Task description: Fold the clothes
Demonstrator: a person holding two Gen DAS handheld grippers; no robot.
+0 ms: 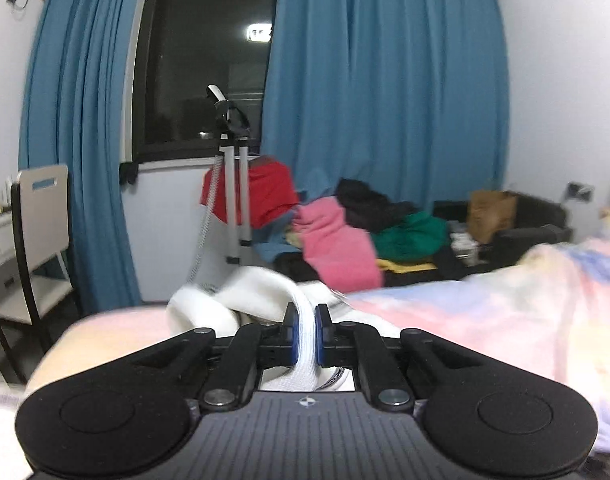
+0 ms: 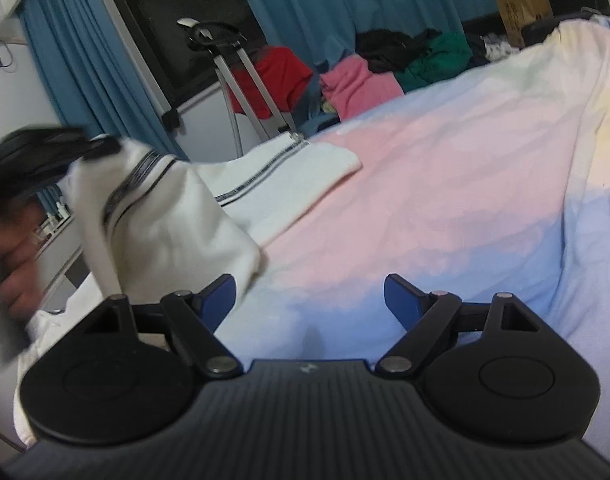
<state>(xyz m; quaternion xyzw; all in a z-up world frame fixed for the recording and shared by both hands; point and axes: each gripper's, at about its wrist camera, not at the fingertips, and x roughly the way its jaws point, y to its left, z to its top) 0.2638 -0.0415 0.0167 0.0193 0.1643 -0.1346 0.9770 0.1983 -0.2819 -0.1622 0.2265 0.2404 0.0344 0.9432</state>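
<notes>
The work surface is a bed covered with a soft blanket (image 2: 445, 184) in pale pink, blue and yellow patches. Behind the bed hang blue curtains (image 1: 385, 92) beside a dark window (image 1: 201, 60). Under the window stands a garment steamer (image 1: 235, 184) on a metal pole, and next to it a heap of clothes (image 1: 345, 232) in red, pink, green and black. A chair (image 1: 37, 236) with a pale backrest stands at the left edge of the left wrist view, and a brown cardboard box (image 2: 525, 12) is in the far corner.

The white garment (image 2: 273, 184) with dark stripe trim lies at the near left part of the bed. Its long axis runs from the near left toward the far right, and its flat end points to the clothes heap. The near end is lifted up from the blanket and hangs down in a loose fold.

The left gripper (image 1: 303, 330) is pressed closed on a ribbed white band of this garment; the blue pads touch the cloth on both sides. In the right wrist view it appears blurred at the upper left, held above the bed, with the person's hand (image 2: 15, 264) below it.

The right gripper (image 2: 311, 300) is held low over the blanket, pointing across the bed. Its jaws are wide apart and nothing is between them. The left finger is just beside the hanging fold of cloth.
</notes>
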